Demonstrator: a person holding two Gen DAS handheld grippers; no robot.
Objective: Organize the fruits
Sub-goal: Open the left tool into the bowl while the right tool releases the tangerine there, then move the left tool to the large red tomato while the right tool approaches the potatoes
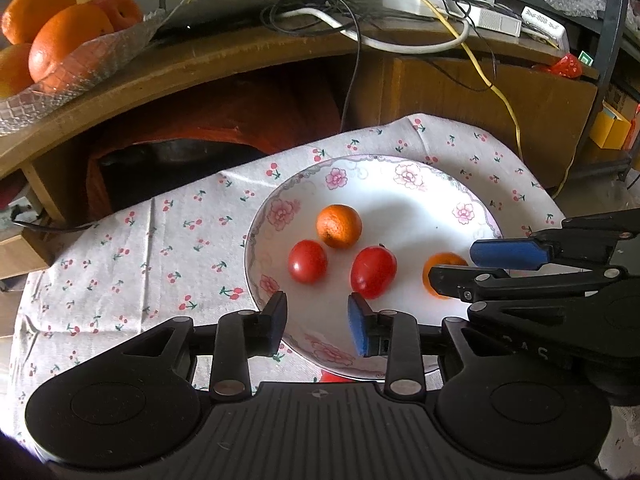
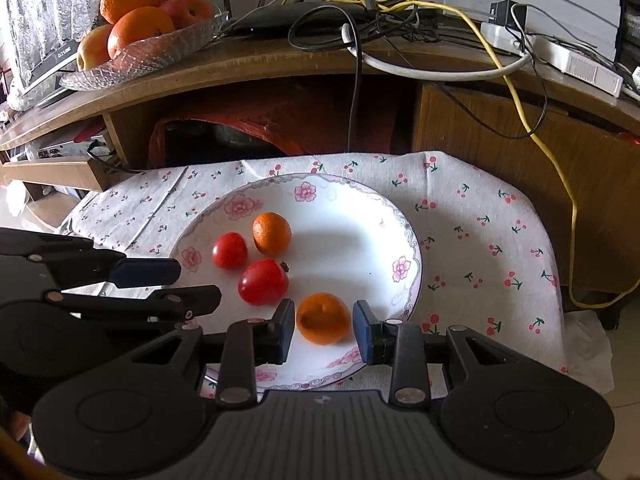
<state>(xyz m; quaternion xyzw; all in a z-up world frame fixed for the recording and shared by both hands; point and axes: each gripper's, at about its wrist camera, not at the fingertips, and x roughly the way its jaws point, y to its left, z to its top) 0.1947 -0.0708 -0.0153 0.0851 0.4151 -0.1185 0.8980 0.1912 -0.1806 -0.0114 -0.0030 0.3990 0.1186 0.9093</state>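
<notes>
A white plate with a pink floral rim (image 1: 404, 176) (image 2: 404, 236) lies on a cherry-print cloth (image 1: 132, 248) (image 2: 480, 232). On it are two red tomatoes (image 1: 307, 261) (image 1: 373, 272) (image 2: 229, 250) (image 2: 263, 282) and two mandarins. The far mandarin (image 1: 339, 226) (image 2: 272, 233) lies free. The near mandarin (image 2: 324, 318) (image 1: 444, 262) sits between the pads of my right gripper (image 2: 324, 328) (image 1: 452, 265), which is open, its pads close on either side. My left gripper (image 1: 318, 322) (image 2: 200, 282) is open and empty over the plate's near rim, just short of the tomatoes.
A glass dish (image 1: 100, 56) (image 2: 160, 52) of oranges and apples stands on the wooden desk (image 1: 240, 56) behind. Tangled cables (image 2: 380, 4), a yellow cord (image 2: 560, 184) and a power strip (image 2: 568, 60) clutter the desk. A dark recess lies under it.
</notes>
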